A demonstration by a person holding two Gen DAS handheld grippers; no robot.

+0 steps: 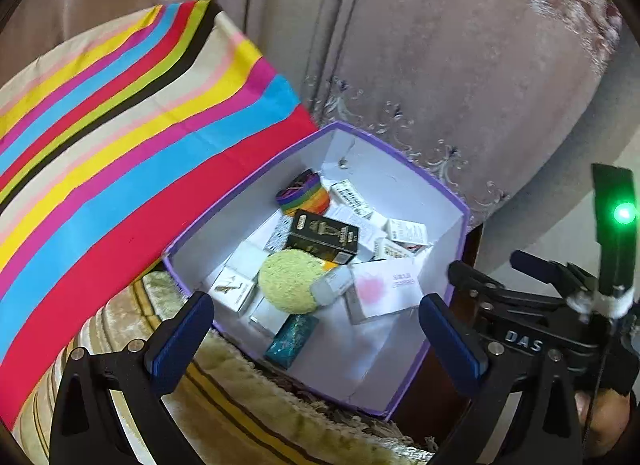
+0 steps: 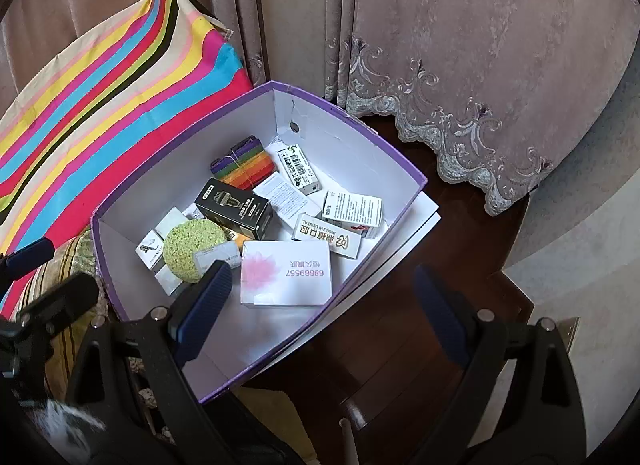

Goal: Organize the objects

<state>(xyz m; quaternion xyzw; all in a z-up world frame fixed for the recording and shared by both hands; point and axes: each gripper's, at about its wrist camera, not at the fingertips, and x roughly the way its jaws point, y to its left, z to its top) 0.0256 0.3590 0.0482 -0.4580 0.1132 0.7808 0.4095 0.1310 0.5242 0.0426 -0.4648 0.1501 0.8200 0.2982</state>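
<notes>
Both the left tongs [image 1: 316, 329] and right tongs [image 2: 324, 305] are spread and empty above the purple box [image 2: 404, 163]. Just past the left pads lie a green sponge [image 1: 290, 281] and small cartons; a black carton [image 1: 322, 237] sits beyond. Judged: dropping-off looks done; next comes fetching another item.

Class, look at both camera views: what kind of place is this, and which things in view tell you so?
Probably a room in a home. Embroidered curtains hang to a dark wood floor, a striped cloth covers furniture beside them, and an open box holds small household packages.
</notes>
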